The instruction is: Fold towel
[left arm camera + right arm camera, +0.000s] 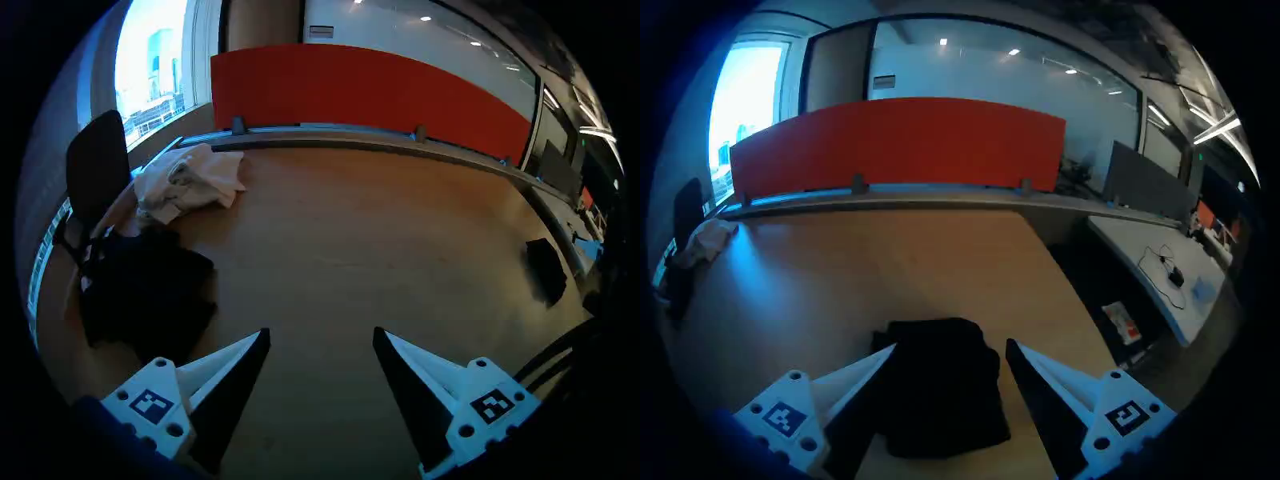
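In the left gripper view, a crumpled pile of light towels point(188, 182) lies at the far left of the wooden table point(360, 232), and a dark heap of cloth point(144, 292) lies nearer, just left of my left gripper point(320, 340). That gripper is open over bare wood, holding nothing. A small dark folded cloth point(546, 268) rests near the table's right edge. In the right gripper view, a folded black towel point(940, 384) lies flat on the table between and below the open fingers of my right gripper point(950, 350). The light towels point(708, 238) show far off at the left.
A red divider panel point(360, 84) runs along the table's far edge. A black office chair point(96, 164) stands at the left by a bright window. To the right of the table is a white desk point(1160, 268) with cables and small items.
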